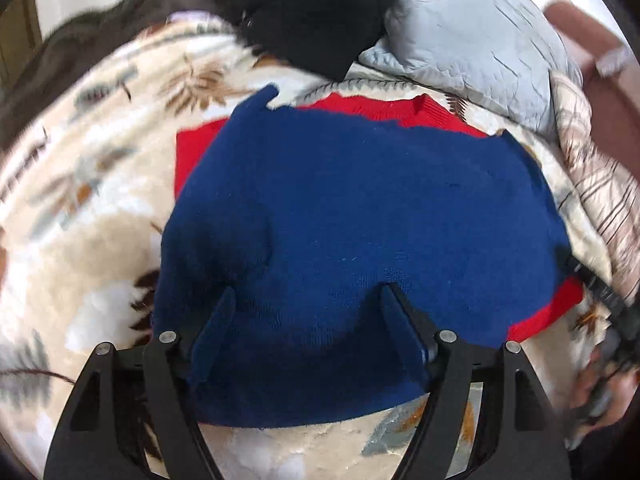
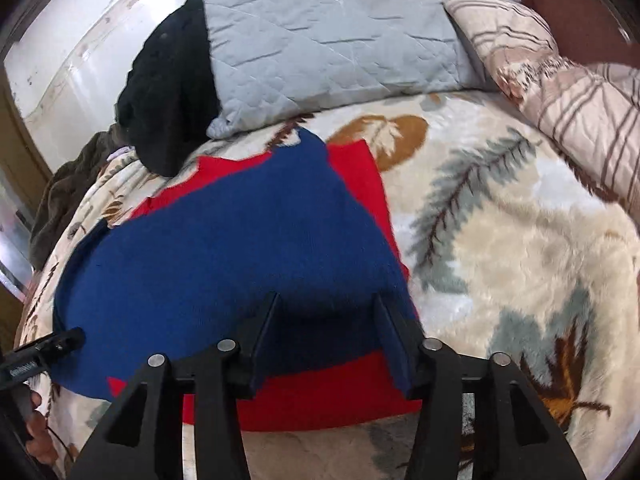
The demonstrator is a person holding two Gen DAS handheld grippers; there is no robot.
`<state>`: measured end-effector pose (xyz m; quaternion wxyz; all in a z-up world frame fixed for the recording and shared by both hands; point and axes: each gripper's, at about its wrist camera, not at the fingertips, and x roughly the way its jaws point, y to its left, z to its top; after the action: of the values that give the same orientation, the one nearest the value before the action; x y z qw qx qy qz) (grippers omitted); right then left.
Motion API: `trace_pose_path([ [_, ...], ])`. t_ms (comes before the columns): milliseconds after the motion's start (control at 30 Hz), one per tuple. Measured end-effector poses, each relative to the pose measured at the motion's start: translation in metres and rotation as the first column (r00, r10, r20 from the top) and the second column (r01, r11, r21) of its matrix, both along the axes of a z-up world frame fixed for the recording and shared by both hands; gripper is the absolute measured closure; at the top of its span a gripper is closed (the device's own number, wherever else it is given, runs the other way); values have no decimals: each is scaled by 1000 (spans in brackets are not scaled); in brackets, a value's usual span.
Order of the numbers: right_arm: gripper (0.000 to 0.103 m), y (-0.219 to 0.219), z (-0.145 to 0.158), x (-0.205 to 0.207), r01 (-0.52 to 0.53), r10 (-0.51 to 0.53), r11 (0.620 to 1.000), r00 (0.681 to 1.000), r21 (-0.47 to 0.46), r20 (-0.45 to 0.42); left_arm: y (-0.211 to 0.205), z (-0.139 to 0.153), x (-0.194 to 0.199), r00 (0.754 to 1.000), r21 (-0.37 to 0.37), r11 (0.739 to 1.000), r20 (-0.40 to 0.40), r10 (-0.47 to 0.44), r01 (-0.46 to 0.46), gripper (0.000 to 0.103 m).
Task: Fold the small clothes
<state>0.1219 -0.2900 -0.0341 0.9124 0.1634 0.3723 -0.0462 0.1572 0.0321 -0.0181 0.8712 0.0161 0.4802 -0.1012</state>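
A blue knit garment (image 1: pixel 352 216) lies spread over a red knit garment (image 1: pixel 400 110) on the leaf-patterned blanket (image 1: pixel 92 240). My left gripper (image 1: pixel 308 300) is open, its fingers just above the blue garment's near edge, holding nothing. In the right wrist view the blue garment (image 2: pixel 224 248) covers most of the red one (image 2: pixel 328 396), whose near hem and right side stick out. My right gripper (image 2: pixel 326 304) is open above the blue garment's near right corner. The right gripper's tip (image 1: pixel 600 292) shows at the left wrist view's right edge; the left gripper's tip (image 2: pixel 60 342) shows at the right wrist view's left edge.
A grey quilted pillow (image 2: pixel 328 36) and a black garment (image 2: pixel 168 92) lie at the head of the bed. A striped beige quilt (image 2: pixel 580 104) is bunched at the right. A brown blanket (image 1: pixel 80 40) lies at the far left. A white wall (image 2: pixel 80 40) is behind.
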Motion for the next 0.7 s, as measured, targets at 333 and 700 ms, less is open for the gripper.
trace_pose_path([
  [333, 52, -15, 3, 3, 53, -55, 995, 998, 87, 22, 14, 4, 13, 998, 21, 998, 30, 54, -55, 23],
  [700, 44, -20, 2, 1, 120, -120, 992, 993, 36, -6, 67, -14, 49, 974, -194, 959, -128, 185, -207, 17],
])
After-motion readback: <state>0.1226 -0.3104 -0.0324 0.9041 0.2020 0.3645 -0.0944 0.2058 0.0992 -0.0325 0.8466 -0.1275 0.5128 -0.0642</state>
